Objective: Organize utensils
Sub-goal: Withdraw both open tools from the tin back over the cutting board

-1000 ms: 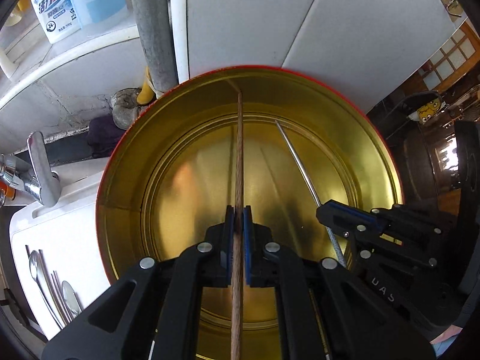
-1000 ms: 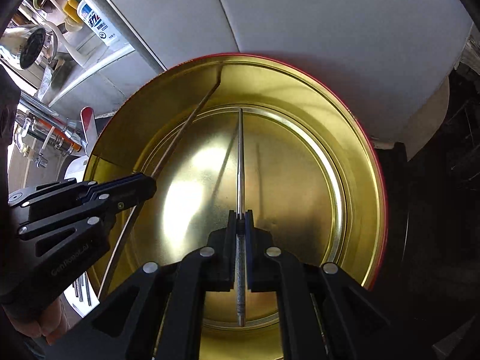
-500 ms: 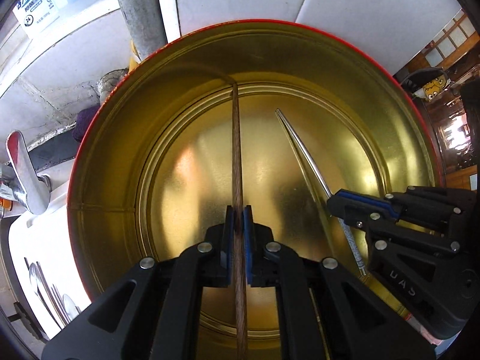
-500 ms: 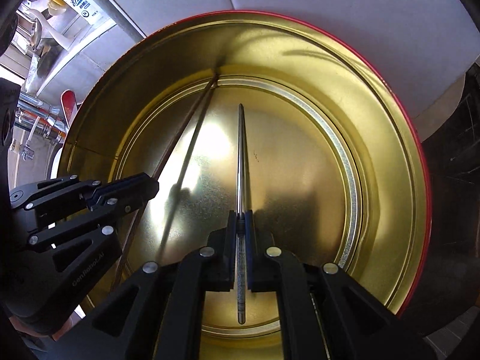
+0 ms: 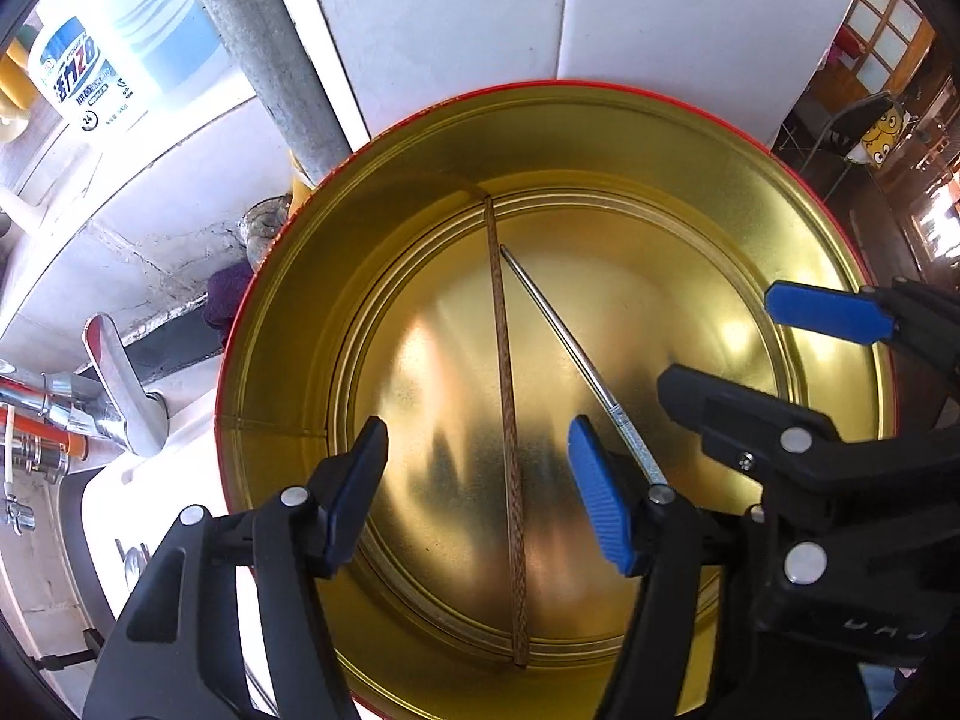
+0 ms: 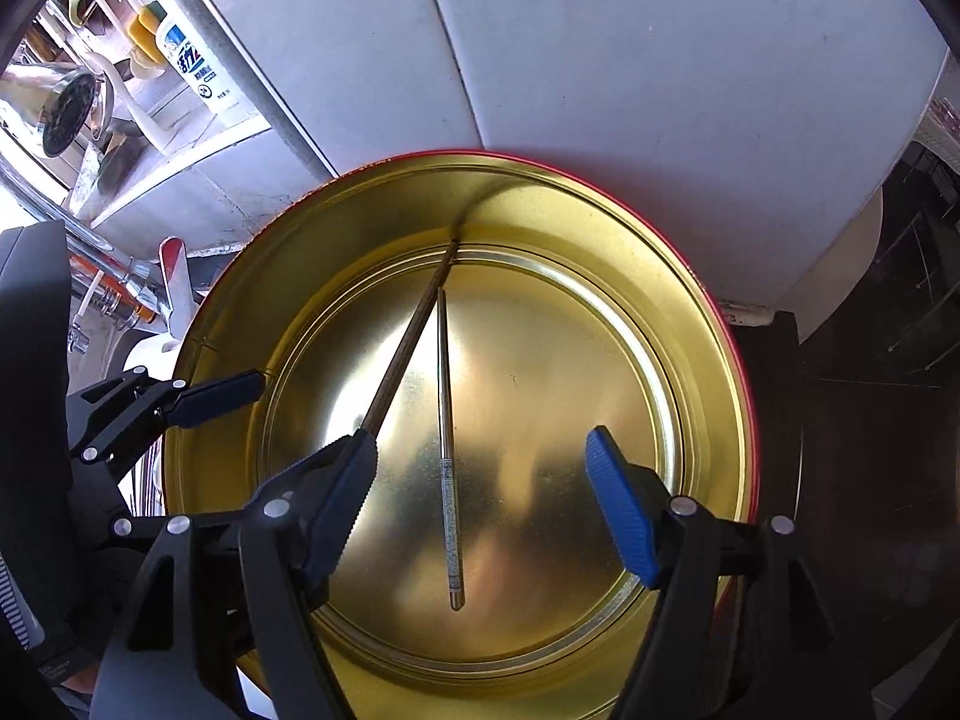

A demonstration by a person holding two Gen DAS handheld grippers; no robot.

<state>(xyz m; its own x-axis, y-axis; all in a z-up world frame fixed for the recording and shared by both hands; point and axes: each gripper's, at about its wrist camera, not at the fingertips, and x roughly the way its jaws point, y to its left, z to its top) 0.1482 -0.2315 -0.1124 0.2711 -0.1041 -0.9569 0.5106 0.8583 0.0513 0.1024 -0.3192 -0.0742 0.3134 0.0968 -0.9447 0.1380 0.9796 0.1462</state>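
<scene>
A round gold tin (image 5: 660,138) with a red rim fills both views. On its bottom lie a brown wooden chopstick (image 5: 507,420) and a thin metal chopstick (image 5: 570,354), their far tips close together. My left gripper (image 5: 477,480) hangs over the wooden chopstick, jaws opening, pads clear of it. My right gripper (image 5: 720,339) enters from the right. In the right wrist view the right gripper (image 6: 480,468) straddles the metal chopstick (image 6: 447,450), jaws opening, not touching it. The wooden chopstick (image 6: 408,336) runs left under a finger (image 6: 216,399) of the left gripper. The tin (image 6: 600,192) holds nothing else.
White tiled wall stands behind the tin. A grey pipe (image 5: 270,60) and a detergent bottle (image 5: 90,78) are at the back left, with a chrome faucet (image 5: 120,384) on the left. A steel kettle (image 6: 72,108) sits at the far left. Dark floor lies to the right.
Both grippers went from shut to open and let go of their chopsticks, which now lie flat on the tin's bottom. The tin looks a little farther away than half a second ago.
</scene>
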